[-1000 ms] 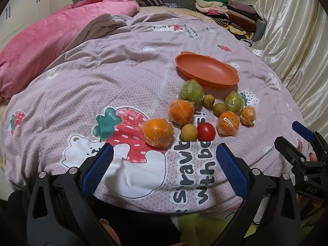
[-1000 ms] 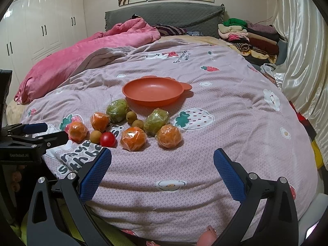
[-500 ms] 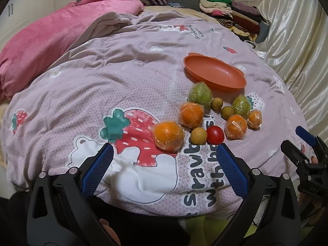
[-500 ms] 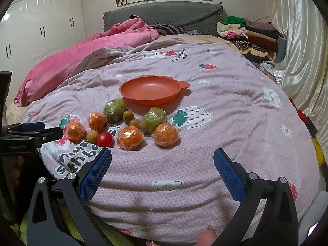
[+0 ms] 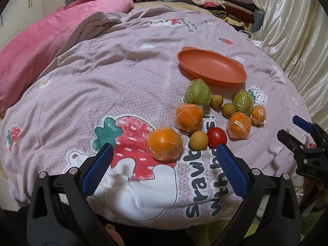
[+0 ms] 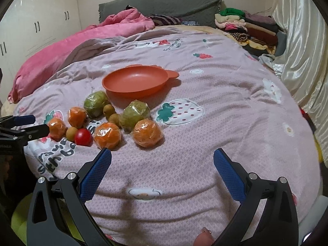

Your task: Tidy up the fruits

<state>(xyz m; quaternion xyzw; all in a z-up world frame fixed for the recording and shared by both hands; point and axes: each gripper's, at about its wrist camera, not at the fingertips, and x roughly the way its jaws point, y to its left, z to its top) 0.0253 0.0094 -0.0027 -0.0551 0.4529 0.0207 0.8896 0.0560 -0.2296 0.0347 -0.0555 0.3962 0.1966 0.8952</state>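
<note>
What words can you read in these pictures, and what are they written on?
"strawb..." over "with be...": big grey letters on the pink quilt, cut off by the red tomato and the folds.
Small curved grey words further up the quilt, by the bear print: too blurred to read.
Tiny white label on the right gripper: too small to read.
Nothing else has writing.

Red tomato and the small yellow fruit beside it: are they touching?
Touching. In the left wrist view the tomato and the yellow fruit press together with no blanket visible between them; the right wrist view shows the same.
</note>
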